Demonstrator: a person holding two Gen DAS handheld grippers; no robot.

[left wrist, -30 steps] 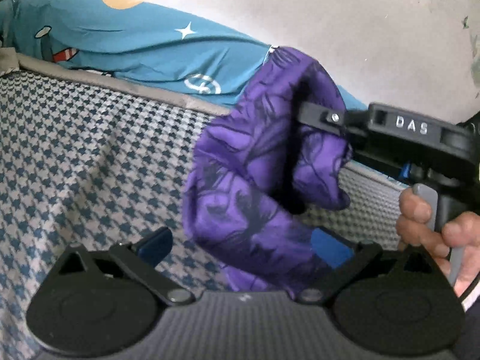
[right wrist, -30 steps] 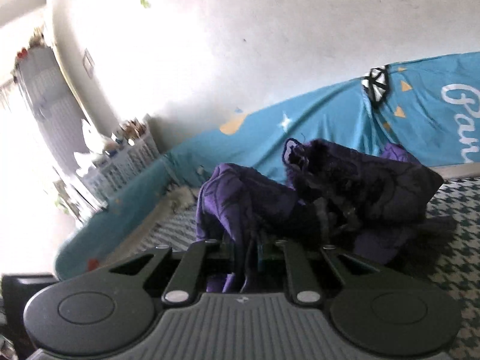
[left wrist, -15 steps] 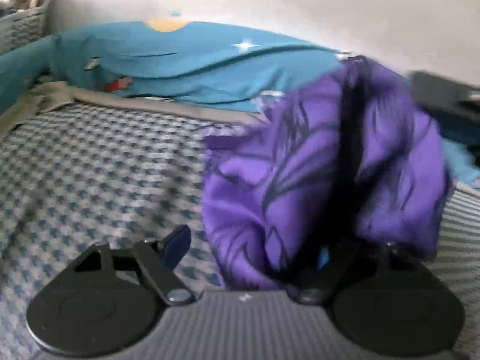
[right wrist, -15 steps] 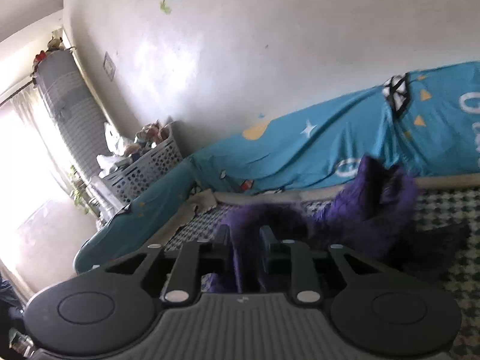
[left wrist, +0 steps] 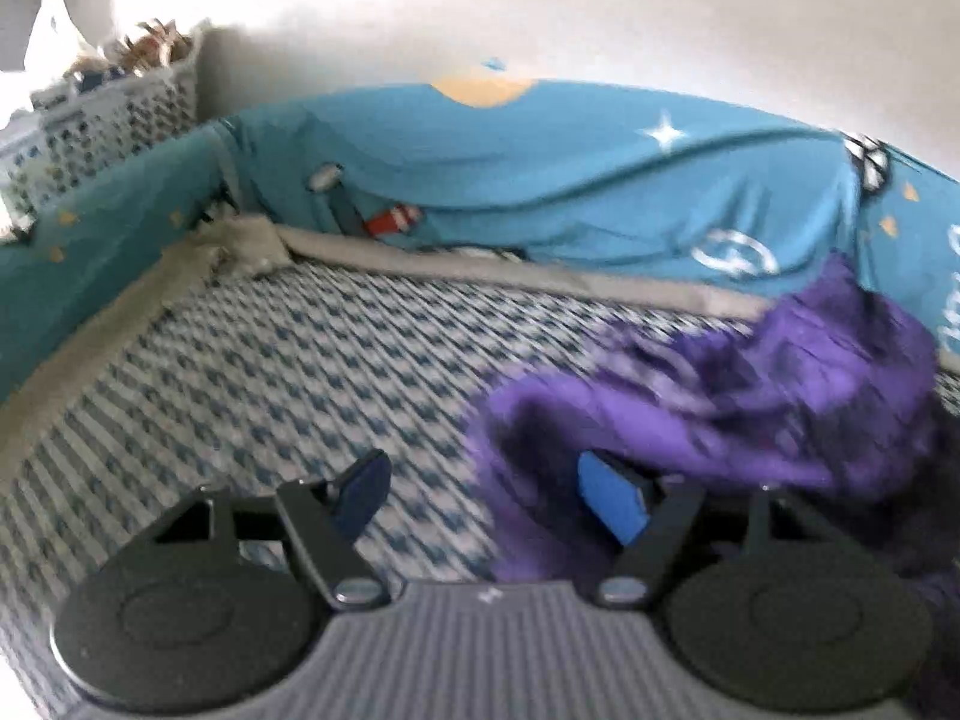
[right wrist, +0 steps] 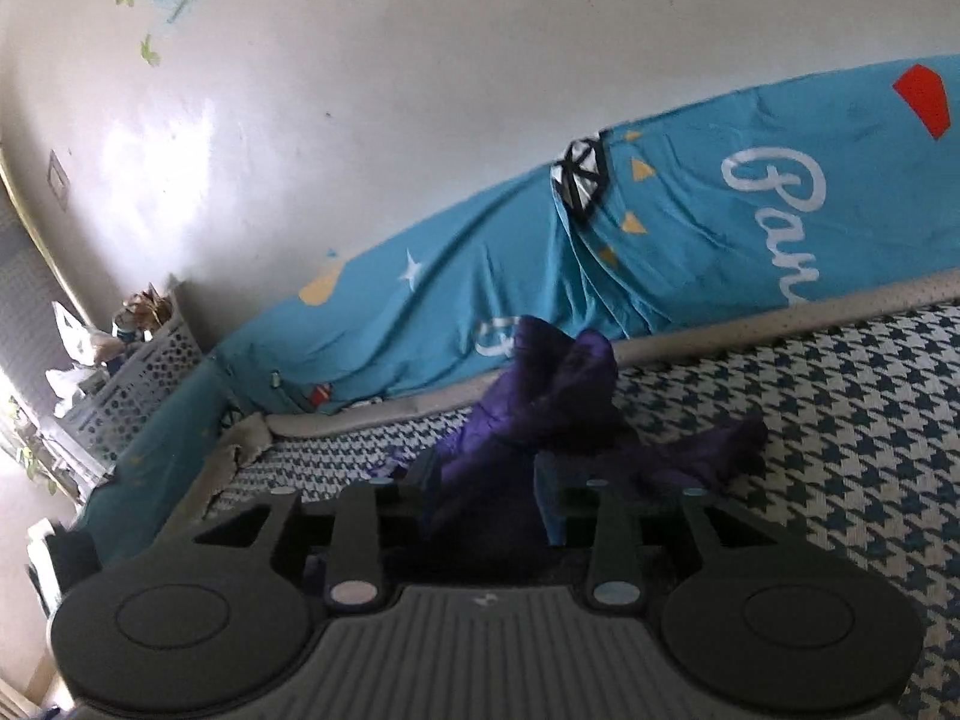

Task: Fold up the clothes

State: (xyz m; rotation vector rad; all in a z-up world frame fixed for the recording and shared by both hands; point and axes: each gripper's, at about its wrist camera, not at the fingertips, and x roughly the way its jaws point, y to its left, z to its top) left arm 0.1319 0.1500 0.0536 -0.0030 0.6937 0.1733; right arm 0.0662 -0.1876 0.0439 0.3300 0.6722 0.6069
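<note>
A purple garment with dark print (left wrist: 750, 396) lies crumpled on the houndstooth bed cover (left wrist: 270, 372), blurred by motion. My left gripper (left wrist: 486, 498) hovers low over the bed, its jaws closing but still wide. The cloth's edge drapes around its right fingertip (left wrist: 612, 504), while the left fingertip (left wrist: 360, 492) is bare. In the right wrist view the same garment (right wrist: 558, 396) bunches up on the bed. Its near part fills the gap of my right gripper (right wrist: 486, 492), whose jaws are opening and no longer pinch it.
A teal printed sheet (left wrist: 540, 180) covers the padded wall behind the bed (right wrist: 690, 240). A white perforated basket (left wrist: 102, 120) full of items stands at the far left corner (right wrist: 138, 372). Bare houndstooth cover (right wrist: 840, 420) stretches to the right.
The garment went from hanging in the air to lying bunched on the bed. The right jaws spread apart around it. The left view swung left and its jaws narrowed; the other gripper left that view.
</note>
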